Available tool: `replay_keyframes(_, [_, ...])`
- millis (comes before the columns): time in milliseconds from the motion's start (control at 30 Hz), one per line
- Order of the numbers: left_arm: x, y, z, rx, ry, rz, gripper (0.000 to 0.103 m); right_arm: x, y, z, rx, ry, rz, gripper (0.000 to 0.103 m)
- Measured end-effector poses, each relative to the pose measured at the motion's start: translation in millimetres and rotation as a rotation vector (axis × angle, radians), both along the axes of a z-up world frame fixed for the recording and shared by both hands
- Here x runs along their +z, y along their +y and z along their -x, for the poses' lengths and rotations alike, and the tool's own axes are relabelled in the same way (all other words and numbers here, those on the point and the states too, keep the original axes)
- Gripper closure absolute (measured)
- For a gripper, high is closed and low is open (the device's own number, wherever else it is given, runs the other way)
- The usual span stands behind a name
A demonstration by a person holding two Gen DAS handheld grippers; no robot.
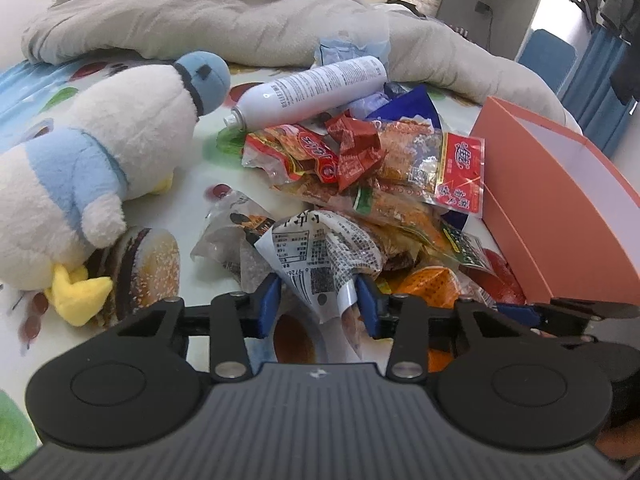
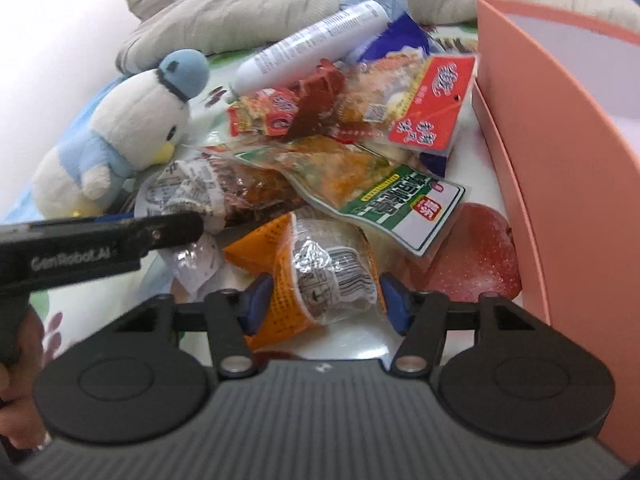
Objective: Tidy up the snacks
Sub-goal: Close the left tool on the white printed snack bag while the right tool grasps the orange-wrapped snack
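A heap of snack packets [image 1: 384,176] lies on a printed bedsheet beside a pink box [image 1: 560,200]. My left gripper [image 1: 318,304] has its blue fingers on both sides of a white-labelled clear packet [image 1: 320,256] and is closed on it. In the right wrist view my right gripper [image 2: 326,300] has its fingers on both sides of an orange packet with a silver label [image 2: 320,280] and grips it. The left gripper's black body [image 2: 100,240] crosses that view at the left, over the white-labelled packet [image 2: 188,192]. The pink box [image 2: 560,160] stands at the right.
A white and blue plush bird [image 1: 100,160] lies left of the heap. A white spray can [image 1: 312,88] lies behind the packets. A grey blanket [image 1: 200,12] is bunched at the back. A red apple [image 2: 476,256] sits by the box wall.
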State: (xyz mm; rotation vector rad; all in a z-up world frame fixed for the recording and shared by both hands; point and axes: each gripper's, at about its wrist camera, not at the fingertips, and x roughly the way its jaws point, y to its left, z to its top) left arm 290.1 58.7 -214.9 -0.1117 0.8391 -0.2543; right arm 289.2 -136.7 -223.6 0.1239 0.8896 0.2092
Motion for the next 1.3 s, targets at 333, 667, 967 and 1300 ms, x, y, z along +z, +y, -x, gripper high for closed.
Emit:
replay_keyframes(333, [19.5, -1.1, 45.3, 0.038, -0.004, -0.042, 0.071, 19.0, -5.0, 48.9, 0.0, 0.004, 0.018, 0.044])
replay_keyframes(667, [33.6, -4.7, 121.6, 0.09, 0.005, -0.045, 0.073, 31.7, -14.5, 115.3, -0.013, -0.016, 0.042, 0.044])
replay_keyframes(967, [29.1, -17.5, 175.0, 0.156, 0.052, -0.024, 0.073, 24.1, -34.7, 159.0, -0.055, -0.01, 0.057, 0.044])
replay_keyframes(1300, [26.1, -28.0, 194.9, 0.11, 0.156, -0.037, 0.026, 18.8, -59.1, 173.4, -0.131, -0.018, 0.05, 0.037])
